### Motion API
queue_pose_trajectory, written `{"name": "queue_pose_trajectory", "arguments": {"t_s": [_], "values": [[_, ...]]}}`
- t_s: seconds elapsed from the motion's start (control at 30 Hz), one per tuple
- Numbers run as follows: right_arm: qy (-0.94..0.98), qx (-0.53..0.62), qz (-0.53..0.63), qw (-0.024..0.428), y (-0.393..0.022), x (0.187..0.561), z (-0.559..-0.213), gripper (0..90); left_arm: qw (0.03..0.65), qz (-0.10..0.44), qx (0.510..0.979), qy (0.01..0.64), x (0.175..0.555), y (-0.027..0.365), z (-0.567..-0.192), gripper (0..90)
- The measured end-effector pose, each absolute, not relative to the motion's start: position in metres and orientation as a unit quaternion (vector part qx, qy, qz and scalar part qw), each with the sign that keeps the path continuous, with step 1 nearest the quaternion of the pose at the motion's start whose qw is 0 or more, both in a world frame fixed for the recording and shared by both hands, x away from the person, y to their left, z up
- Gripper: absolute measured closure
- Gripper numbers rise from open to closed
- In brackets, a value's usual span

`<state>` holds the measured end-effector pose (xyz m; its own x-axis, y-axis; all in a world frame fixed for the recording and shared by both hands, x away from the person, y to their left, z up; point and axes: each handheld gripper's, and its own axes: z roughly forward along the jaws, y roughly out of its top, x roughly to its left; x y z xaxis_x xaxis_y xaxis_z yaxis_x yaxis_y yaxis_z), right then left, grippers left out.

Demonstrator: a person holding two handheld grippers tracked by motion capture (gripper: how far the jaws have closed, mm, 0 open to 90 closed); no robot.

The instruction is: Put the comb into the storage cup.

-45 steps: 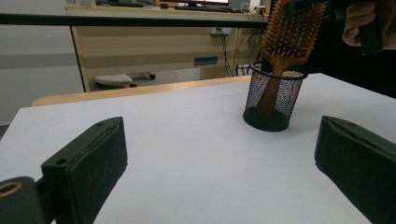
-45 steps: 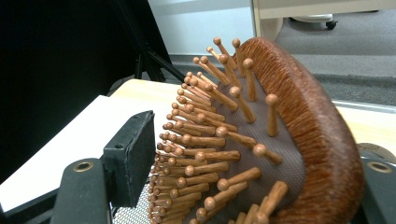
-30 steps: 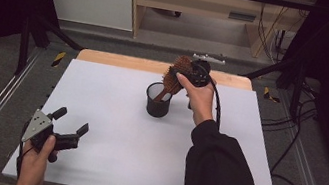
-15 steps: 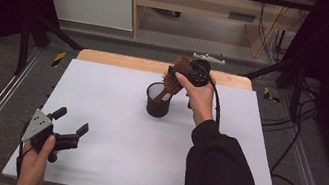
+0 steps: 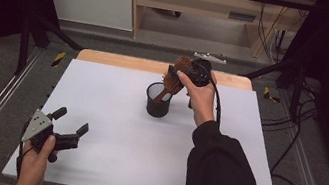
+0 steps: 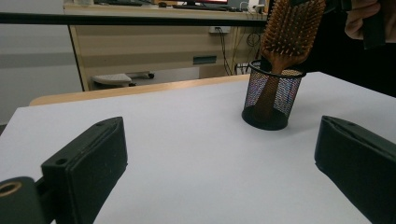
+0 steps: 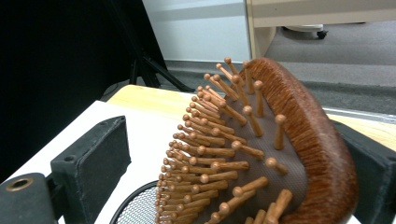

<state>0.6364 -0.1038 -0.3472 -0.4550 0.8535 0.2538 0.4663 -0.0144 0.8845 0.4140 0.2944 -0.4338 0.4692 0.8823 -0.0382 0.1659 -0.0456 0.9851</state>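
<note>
Gripping hairbrush [image 5: 175,76] head, right gripper [image 5: 182,72]; handle in mesh cup [image 5: 157,102].

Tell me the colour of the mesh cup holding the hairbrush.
Black. The mesh cup shows best in the left gripper view, with the hairbrush standing in it.

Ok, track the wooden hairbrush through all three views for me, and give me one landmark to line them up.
High view: hairbrush at table's far centre, handle down in the black mesh cup, head by the right gripper.
Left gripper view: hairbrush upper right, standing in the cup.
Right gripper view: hairbrush head close up, centre-right, between the jaws.
Shared landmark: the mesh cup, its rim at bottom there.
</note>
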Motion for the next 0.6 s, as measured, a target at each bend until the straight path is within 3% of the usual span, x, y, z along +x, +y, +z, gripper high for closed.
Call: {"name": "queue_pose_trajectory", "arguments": {"t_s": [0.6], "values": [[0.672,0.485,0.527,0.189,-0.1052,0.6336,-0.3444,6.4,0.560,0.320,0.648,0.404,0.4140,0.2947,-0.4338,2.7]]}}
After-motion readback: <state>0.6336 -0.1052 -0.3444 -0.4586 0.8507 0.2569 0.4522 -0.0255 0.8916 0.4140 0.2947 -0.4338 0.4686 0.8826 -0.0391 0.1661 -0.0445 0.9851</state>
